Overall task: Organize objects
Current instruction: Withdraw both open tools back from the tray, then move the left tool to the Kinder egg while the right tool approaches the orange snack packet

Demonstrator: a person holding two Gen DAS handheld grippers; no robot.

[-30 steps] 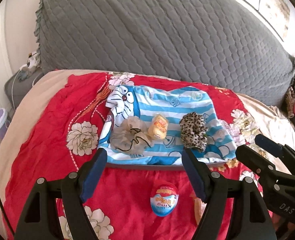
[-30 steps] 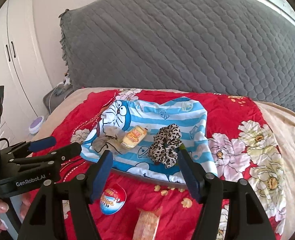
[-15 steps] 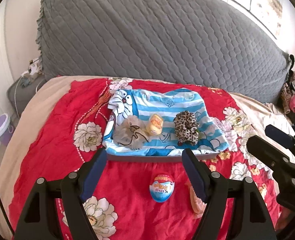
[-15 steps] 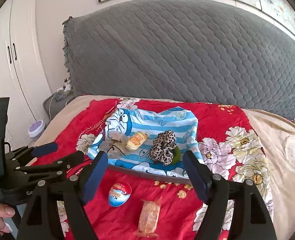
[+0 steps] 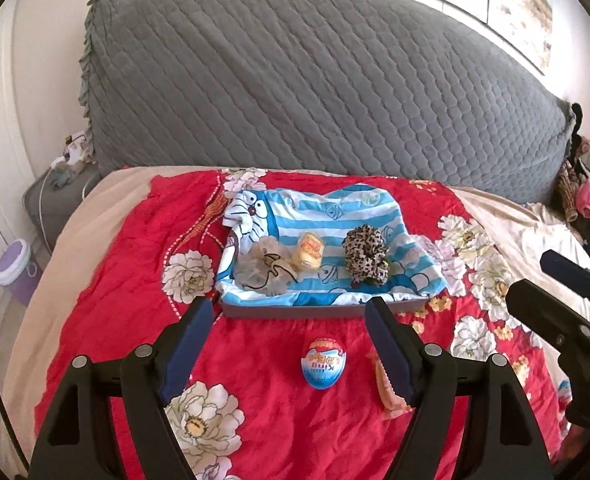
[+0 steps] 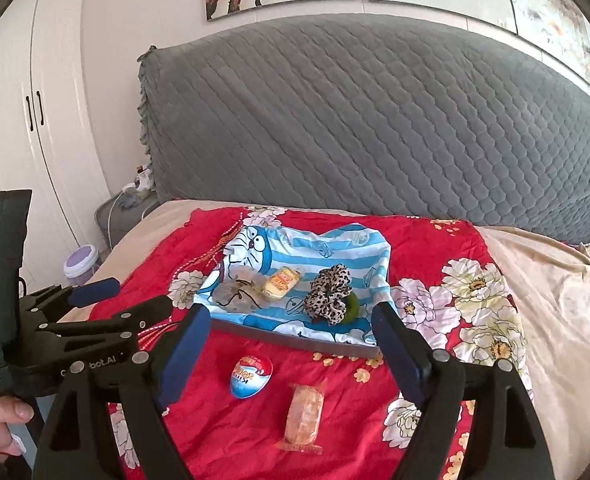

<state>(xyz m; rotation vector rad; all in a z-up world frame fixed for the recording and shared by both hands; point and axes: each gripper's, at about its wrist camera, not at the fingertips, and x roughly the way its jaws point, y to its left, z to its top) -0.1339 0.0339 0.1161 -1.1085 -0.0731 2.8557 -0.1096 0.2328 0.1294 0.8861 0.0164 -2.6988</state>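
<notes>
Left wrist view: left gripper [image 5: 289, 316] released, empty; snack packet [image 5: 389, 390] half hidden behind its finger; clothes pile [image 5: 585, 184] at right.

Right wrist view: right gripper [image 6: 291, 322] opening, empty; snack packet [image 6: 303, 416] and toy egg [image 6: 251, 376] on the red bedspread [image 6: 423, 248]; wardrobe [image 6: 23, 120] visible.

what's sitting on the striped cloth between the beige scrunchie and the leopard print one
A small yellow wrapped snack lies between the beige scrunchie and the leopard scrunchie, clearest in the left wrist view.

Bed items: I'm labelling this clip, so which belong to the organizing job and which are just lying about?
Job: tray, beige scrunchie, yellow snack, leopard scrunchie, egg, orange snack.
Lying about: purple tub, clothes pile, headboard.
</notes>
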